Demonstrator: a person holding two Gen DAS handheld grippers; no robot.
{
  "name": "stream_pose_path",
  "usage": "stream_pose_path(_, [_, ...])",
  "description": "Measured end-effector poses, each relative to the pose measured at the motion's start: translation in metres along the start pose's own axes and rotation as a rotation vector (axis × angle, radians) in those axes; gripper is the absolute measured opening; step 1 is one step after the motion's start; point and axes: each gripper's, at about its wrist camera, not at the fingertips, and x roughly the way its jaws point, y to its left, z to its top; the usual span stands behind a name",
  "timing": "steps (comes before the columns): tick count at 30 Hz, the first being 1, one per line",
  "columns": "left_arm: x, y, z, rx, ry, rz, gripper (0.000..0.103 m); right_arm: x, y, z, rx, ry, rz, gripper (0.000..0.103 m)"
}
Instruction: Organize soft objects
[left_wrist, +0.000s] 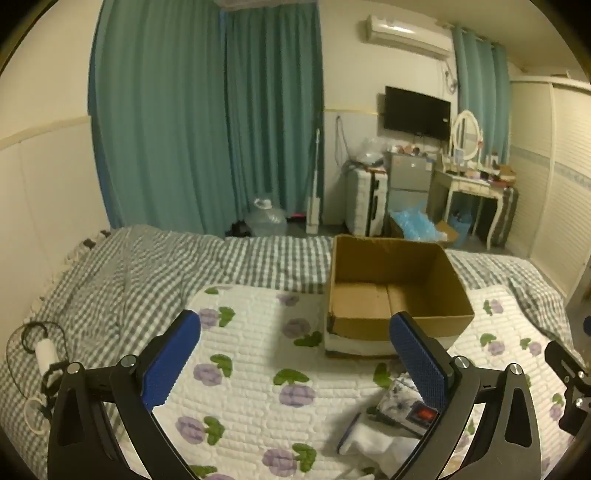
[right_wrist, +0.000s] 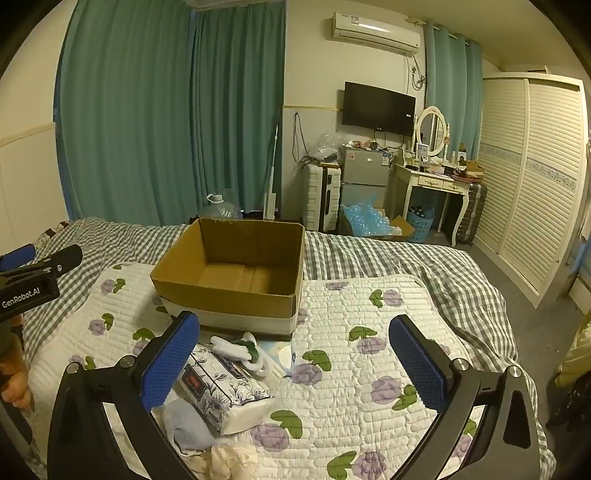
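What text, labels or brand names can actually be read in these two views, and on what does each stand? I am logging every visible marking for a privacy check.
"GenRobot.AI": white lettering on the black body of the left gripper, seen in the right wrist view.
Tissue pack: a small red label and print, too small to read.
Air conditioner: a logo and sticker, blurred.
Mini fridge: door stickers, illegible.
TV: a tiny mark on the lower bezel, unreadable.

You can read only one text clearly: "GenRobot.AI", in white letters on the black body of the left gripper (right_wrist: 26, 291), left of the cardboard box (right_wrist: 236, 266) in your right wrist view. The tissue pack (right_wrist: 225, 387) just in front of that box carries a small red label, but its print is too small to read.
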Motion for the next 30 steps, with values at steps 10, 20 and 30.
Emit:
stream_pose_path(10, [-0.0009,-0.0006,0.0005,0.002,-0.002,-0.003,0.103,-0.0005,-0.0014,-0.0007,-0.001,-0.003,0.000,0.103])
stream_pose_path(20, [-0.0024,-0.0014,0.0006,0.008,-0.002,-0.008,0.103,-0.0027,0.0007,0.0018,-0.008,-0.010,-0.006,0.103])
stream_pose_path(30, [-0.0043,-0.0041,0.0012,0.018,-0.003,-0.014,0.103,-0.0039,0.0010,0.0014,-0.002,-0.016,-0.011,0.103])
